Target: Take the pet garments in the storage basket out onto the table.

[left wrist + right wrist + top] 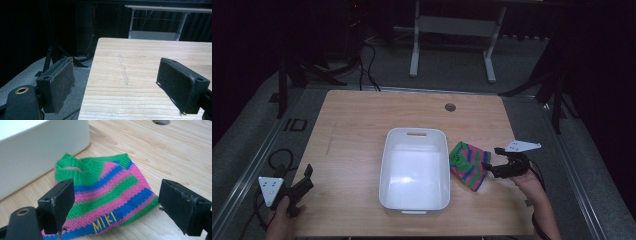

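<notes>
On the wooden table (352, 125) a striped sock (110, 197) lies just beside the white bin (414, 170). Right gripper (112, 205) stands wide open over it, left gripper (120, 85) open, empty. The sock looks soft and light; pinch its middle.

sock (107, 197) bottom edge cut off

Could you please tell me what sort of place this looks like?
Probably a lab or recording studio: a light wooden table amid dark curtains, loose black floor cables, and a white metal stand frame behind it.
</notes>
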A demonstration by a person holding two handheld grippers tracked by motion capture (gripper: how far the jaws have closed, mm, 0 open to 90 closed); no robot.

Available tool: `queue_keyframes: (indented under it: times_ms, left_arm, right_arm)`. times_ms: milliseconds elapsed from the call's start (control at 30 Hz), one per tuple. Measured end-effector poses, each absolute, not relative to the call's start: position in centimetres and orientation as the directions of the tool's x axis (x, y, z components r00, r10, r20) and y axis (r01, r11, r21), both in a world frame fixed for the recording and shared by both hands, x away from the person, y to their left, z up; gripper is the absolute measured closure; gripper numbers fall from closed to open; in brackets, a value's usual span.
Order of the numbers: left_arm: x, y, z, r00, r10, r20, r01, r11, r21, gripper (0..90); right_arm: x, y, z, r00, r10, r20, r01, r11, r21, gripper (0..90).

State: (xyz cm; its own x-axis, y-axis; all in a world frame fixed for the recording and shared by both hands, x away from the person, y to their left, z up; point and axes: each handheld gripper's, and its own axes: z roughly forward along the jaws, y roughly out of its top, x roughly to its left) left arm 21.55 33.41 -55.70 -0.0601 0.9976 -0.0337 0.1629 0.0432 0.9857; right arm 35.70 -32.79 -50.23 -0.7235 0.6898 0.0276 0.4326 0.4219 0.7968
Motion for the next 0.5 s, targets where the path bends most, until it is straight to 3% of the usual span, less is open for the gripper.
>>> queue_keyframes:
  times_ms: [233,500]
  left_arm:
    - [21.5,33.4,-55.7,-0.059,0.998,-0.035,0.163,0.044,0.986,15.1]
    - [21.5,33.4,-55.7,-0.06,0.998,-0.034,0.163,0.043,0.986,15.1]
  right_arm:
    - [34.6,-34.8,-51.8,-0.585,0.811,0.001,0.409,0.294,0.864,12.8]
    - [33.1,-37.1,-53.3,-0.488,0.873,-0.013,0.398,0.235,0.887,12.3]
